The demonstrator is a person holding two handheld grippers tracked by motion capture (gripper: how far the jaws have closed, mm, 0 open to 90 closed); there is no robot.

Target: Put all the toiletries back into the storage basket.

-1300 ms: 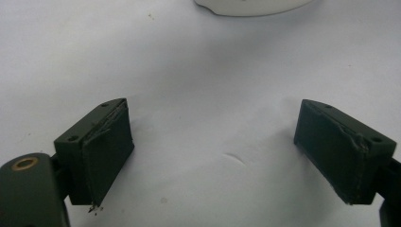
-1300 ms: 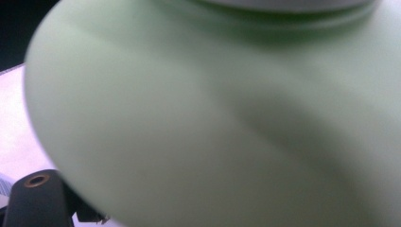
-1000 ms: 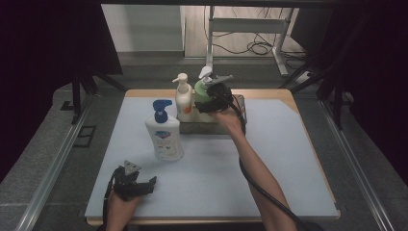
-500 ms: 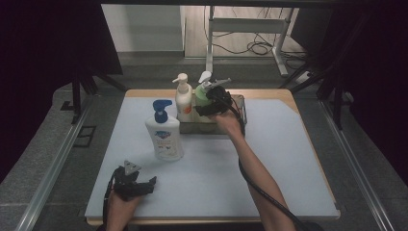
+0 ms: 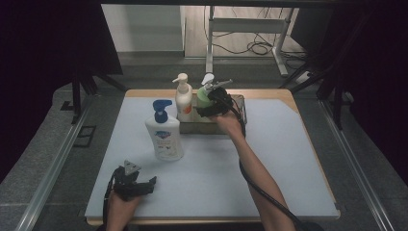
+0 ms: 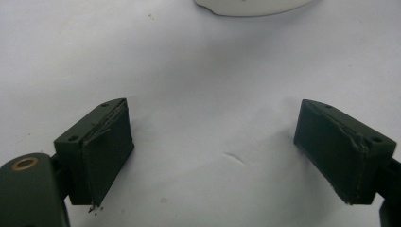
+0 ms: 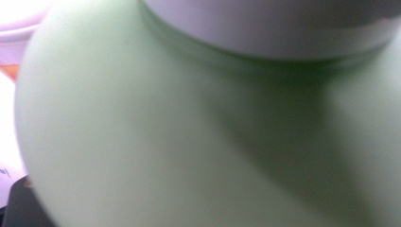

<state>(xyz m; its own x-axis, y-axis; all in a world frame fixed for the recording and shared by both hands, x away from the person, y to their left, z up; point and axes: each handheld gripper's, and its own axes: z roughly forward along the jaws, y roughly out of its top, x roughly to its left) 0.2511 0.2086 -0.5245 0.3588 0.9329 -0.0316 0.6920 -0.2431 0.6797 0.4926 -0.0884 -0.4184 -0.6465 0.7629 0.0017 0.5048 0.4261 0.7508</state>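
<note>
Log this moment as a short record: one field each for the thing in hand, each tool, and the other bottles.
Thing in hand: green bottle, upright in the metal tray
Right tool: at the green bottle, jaws wide around it; whether the pads press on it cannot be told
Left tool: open, nothing between its jaws, low over the table
Other bottles: cream pump bottle in the tray; white bottle with blue pump on the table

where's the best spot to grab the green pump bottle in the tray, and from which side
Probably by its rounded shoulder, just under the white pump collar, coming from the person's side of the table. The green bottle stands upright in the tray with the cream pump bottle close on its left, so that flank is crowded. The right gripper is already at it there; its grip can't be seen.
</note>
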